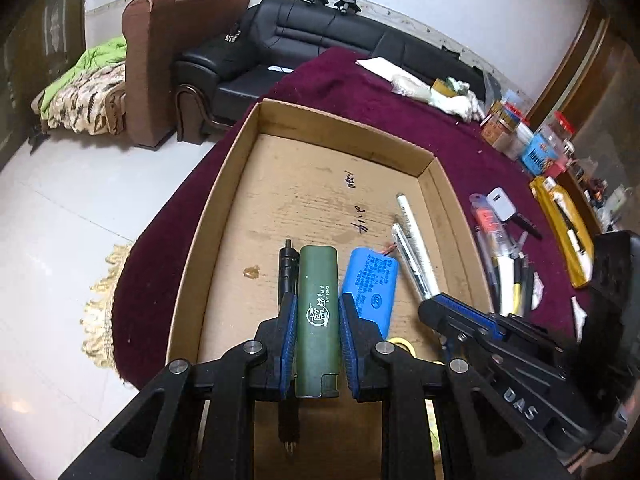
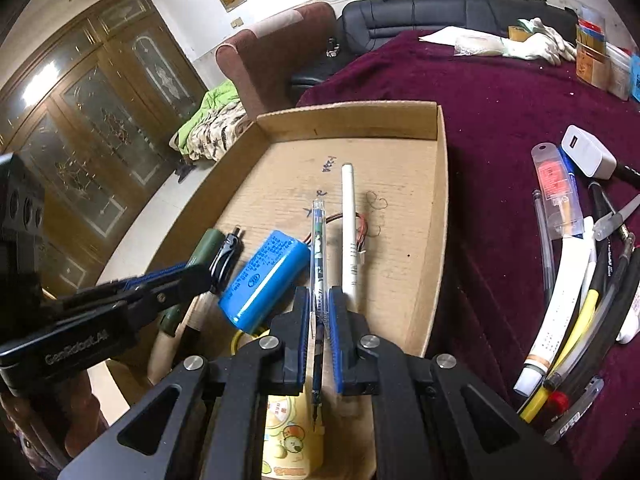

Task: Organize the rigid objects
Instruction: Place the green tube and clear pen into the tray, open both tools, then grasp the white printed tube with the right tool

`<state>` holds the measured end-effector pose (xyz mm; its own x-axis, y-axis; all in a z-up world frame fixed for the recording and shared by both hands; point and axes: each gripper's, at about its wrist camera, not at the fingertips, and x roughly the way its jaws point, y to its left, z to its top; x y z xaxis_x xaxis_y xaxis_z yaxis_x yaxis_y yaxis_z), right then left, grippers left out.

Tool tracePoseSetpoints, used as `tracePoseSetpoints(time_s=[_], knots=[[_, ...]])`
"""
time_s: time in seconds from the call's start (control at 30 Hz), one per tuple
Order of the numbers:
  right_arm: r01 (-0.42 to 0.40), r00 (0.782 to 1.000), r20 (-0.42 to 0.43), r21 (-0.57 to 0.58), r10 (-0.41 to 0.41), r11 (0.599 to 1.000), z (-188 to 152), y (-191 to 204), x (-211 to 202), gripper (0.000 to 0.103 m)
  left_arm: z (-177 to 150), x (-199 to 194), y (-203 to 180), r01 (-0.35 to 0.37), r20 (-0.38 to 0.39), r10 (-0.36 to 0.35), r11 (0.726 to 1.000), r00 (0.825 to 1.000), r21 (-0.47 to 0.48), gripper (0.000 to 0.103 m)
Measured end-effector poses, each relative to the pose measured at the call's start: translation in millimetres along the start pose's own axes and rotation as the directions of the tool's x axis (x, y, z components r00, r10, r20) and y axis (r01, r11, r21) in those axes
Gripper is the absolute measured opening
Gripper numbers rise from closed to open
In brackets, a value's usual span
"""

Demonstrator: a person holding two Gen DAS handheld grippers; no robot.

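Note:
A shallow cardboard box lies on a maroon tablecloth. My left gripper is shut on a green cylinder, held lengthwise low over the box floor. A black pen lies just left of the cylinder and a blue battery pack just right of it. My right gripper is shut on a clear pen that points into the box, beside a white pen lying on the floor. The left gripper also shows in the right wrist view, and the right gripper in the left wrist view.
Right of the box lie a pile of pens and tubes and a white charger. Jars and white gloves sit further back. A yellow printed cup stands under my right gripper. A black sofa is beyond the table.

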<state>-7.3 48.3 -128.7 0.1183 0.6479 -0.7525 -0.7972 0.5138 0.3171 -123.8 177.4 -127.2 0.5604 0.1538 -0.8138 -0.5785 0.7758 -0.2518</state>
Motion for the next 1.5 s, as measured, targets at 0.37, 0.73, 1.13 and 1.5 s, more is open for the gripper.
tracePoseSetpoints(time_s=[0.37, 0.73, 1.13, 1.5], knots=[[-0.030, 0.999, 0.020, -0.007, 0.030, 1.000, 0.6, -0.4, -4.9, 0.031, -0.1, 1.3, -4.7, -0.020, 0.023, 0.020, 1.000, 1.000, 0.022, 0.051], [-0.116, 0.982, 0.162, 0.090, 0.100, 0.989, -39.3, -57.3, -107.4, 0.059, -28.2, -53.1, -70.2, 0.069, 0.194, -0.095, 0.988, 0.976, 0.137, 0.083], [0.135, 0.978, 0.078, 0.483, -0.196, 0.865, -42.6, -196.7, -130.1, 0.067, -64.2, -44.3, -148.7, 0.067, 0.217, -0.148, 0.937, 0.965, 0.343, 0.087], [0.353, 0.931, -0.114, 0.532, -0.348, 0.769, -6.3, -218.3, -78.1, 0.050, -62.6, -53.2, -135.2, 0.079, 0.211, -0.149, 0.948, 0.966, 0.308, 0.087]])
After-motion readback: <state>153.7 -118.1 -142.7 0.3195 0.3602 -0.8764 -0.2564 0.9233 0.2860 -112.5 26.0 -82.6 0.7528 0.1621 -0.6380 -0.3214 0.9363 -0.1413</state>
